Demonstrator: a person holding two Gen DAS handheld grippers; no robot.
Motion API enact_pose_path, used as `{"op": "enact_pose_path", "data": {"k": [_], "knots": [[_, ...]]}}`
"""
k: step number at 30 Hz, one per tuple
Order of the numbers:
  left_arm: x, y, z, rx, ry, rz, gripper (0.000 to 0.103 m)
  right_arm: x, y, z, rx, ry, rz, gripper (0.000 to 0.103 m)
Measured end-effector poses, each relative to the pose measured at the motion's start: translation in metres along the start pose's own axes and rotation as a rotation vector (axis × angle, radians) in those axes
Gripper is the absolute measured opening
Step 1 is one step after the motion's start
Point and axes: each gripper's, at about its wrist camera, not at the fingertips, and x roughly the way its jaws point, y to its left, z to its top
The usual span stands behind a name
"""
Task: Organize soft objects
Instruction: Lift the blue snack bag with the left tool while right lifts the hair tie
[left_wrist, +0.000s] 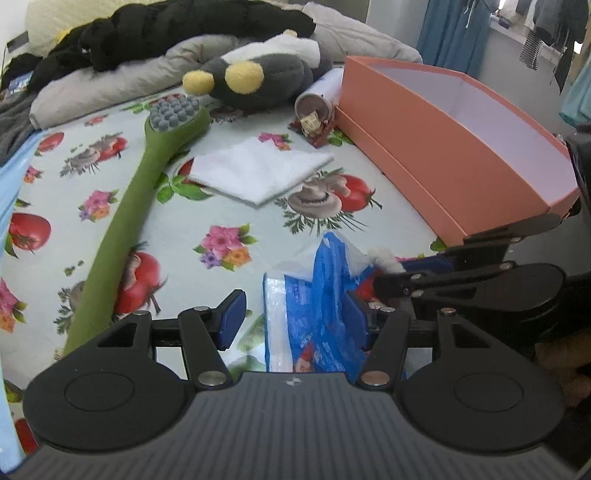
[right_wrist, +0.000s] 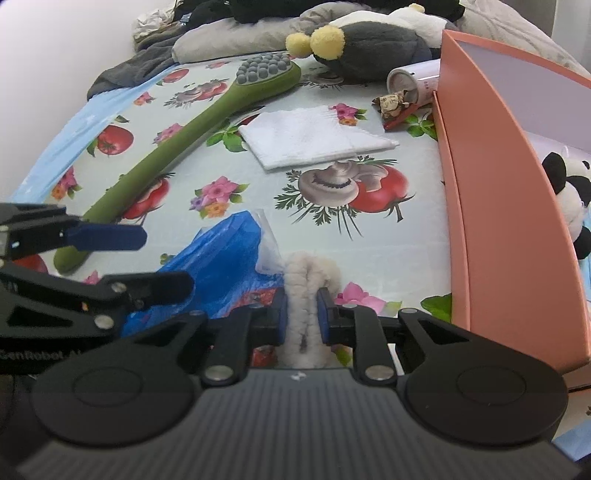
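On the bed, over a sheet (left_wrist: 229, 206) printed with tomatoes, mushrooms and flowers, the right gripper (right_wrist: 302, 317) has its two blue pads pressed against a strip of fluffy white plush (right_wrist: 301, 295), which stands bunched between them at the near edge of the bed. Just to its left lies a crumpled blue plastic bag (right_wrist: 221, 266), and the left gripper (left_wrist: 293, 321) hangs over that bag with its fingers apart; the bag lies between the pads, but I see no pinch on it. A folded white towel (left_wrist: 258, 173) rests flat in the middle of the sheet, with a long green massage brush (left_wrist: 122, 229) lying diagonally beside it, its grey knobbed head towards the pillows. Further back a grey plush toy (left_wrist: 258, 77) with yellow pompoms leans against the heaped bedding. On the right an open pink box (left_wrist: 443, 147) sits on the bed, and a black-and-white panda toy (right_wrist: 569, 195) lies inside it. A tipped pale canister (left_wrist: 317, 99) and a small crumpled wrapper (left_wrist: 312, 125) lie near the box's far corner.
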Motion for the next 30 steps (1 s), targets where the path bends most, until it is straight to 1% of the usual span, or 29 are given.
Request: {"op": "enact_pose_path", "data": {"k": [3, 5, 8, 10, 11, 13, 15, 18, 21, 25, 26, 27, 30], "knots": [[0.000, 0.001, -0.001, -0.040, 0.008, -0.024, 0.064, 0.001, 0.000, -0.001, -0.003, 0.003, 0.000, 0.021], [0.001, 0.002, -0.002, -0.077, 0.013, -0.025, 0.063, 0.003, 0.001, -0.001, 0.002, 0.008, 0.009, 0.021], [0.005, 0.005, -0.005, -0.154, 0.022, -0.032, 0.061, 0.005, -0.003, -0.002, 0.046, 0.019, 0.052, 0.020], [0.011, 0.007, -0.008, -0.188, 0.037, -0.040, 0.054, 0.006, -0.007, -0.002, 0.072, 0.029, 0.067, 0.020], [0.015, 0.007, -0.009, -0.198, 0.048, -0.037, 0.049, 0.006, -0.007, -0.003, 0.071, 0.029, 0.064, 0.020], [0.018, 0.006, -0.012, -0.200, 0.053, -0.036, 0.040, 0.005, -0.008, -0.003, 0.073, 0.029, 0.064, 0.020], [0.022, 0.007, -0.014, -0.208, 0.058, -0.030, 0.029, 0.004, -0.010, -0.003, 0.080, 0.030, 0.064, 0.020], [0.023, 0.004, -0.015, -0.212, 0.048, -0.034, 0.014, 0.001, -0.012, -0.002, 0.090, 0.024, 0.057, 0.021], [0.021, 0.003, -0.014, -0.209, 0.031, 0.001, 0.010, -0.004, -0.014, 0.001, 0.091, 0.008, 0.047, 0.021], [0.017, 0.009, -0.015, -0.255, 0.013, 0.014, 0.010, -0.007, -0.016, 0.001, 0.073, 0.003, 0.033, 0.020], [0.015, 0.012, -0.015, -0.269, 0.009, 0.018, 0.010, -0.008, -0.015, 0.001, 0.068, 0.003, 0.027, 0.018], [0.013, 0.014, -0.016, -0.281, 0.005, 0.023, 0.009, -0.008, -0.014, 0.000, 0.063, 0.005, 0.023, 0.013], [0.006, 0.017, -0.016, -0.311, -0.009, 0.037, 0.009, -0.010, -0.011, -0.001, 0.051, 0.003, 0.014, 0.012]]}}
